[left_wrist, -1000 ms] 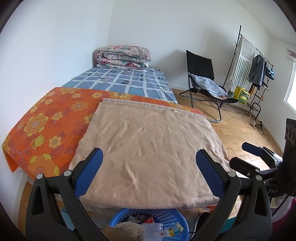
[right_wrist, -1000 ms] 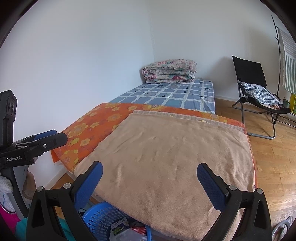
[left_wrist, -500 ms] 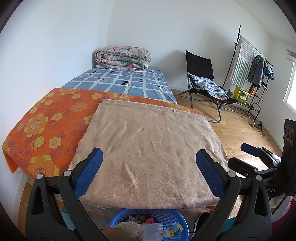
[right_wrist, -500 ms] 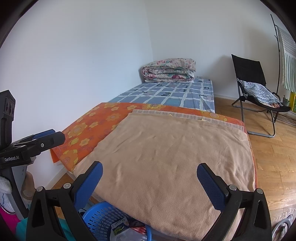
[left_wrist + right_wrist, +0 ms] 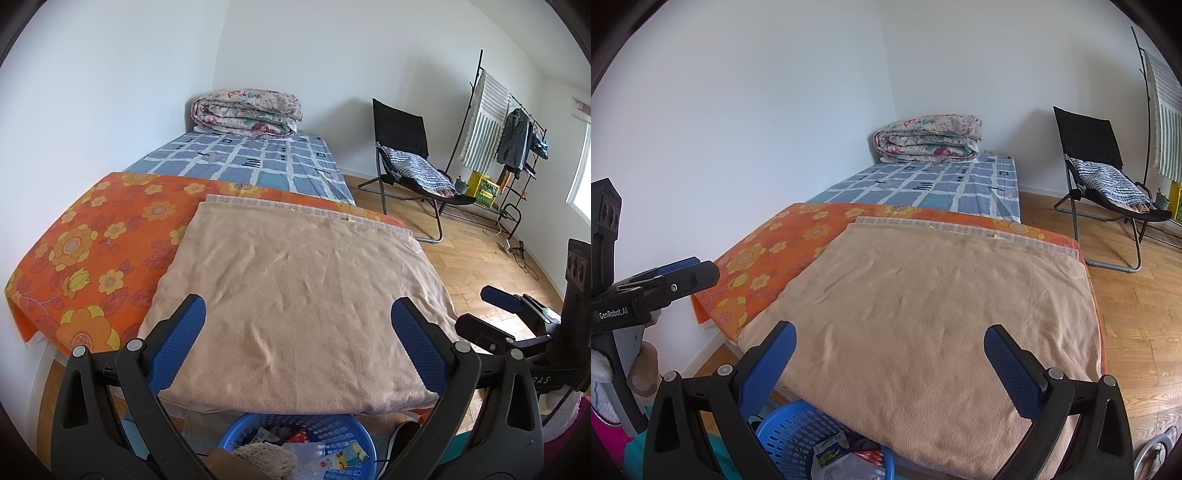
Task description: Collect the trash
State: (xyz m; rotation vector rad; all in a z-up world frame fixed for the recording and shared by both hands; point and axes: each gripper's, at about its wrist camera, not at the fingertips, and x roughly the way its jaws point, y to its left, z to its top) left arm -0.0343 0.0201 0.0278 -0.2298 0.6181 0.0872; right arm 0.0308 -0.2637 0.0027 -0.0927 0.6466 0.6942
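Note:
A blue plastic basket (image 5: 347,435) holding wrappers and paper trash (image 5: 328,458) sits on the floor at the foot of the bed, below both grippers; it also shows in the right wrist view (image 5: 790,435). My left gripper (image 5: 299,339) is open and empty above the tan blanket (image 5: 295,295). My right gripper (image 5: 890,354) is open and empty over the same blanket (image 5: 923,314). The right gripper shows from the side in the left wrist view (image 5: 506,314), and the left gripper in the right wrist view (image 5: 665,284).
The bed carries an orange floral sheet (image 5: 92,243), a blue checked sheet (image 5: 251,158) and a folded quilt (image 5: 247,112) by the far wall. A black folding chair (image 5: 410,158) and a clothes rack (image 5: 506,144) stand on the wooden floor to the right.
Both grippers have drifted slightly; the view of the bed has shifted a little. Nothing was taken hold of or let go.

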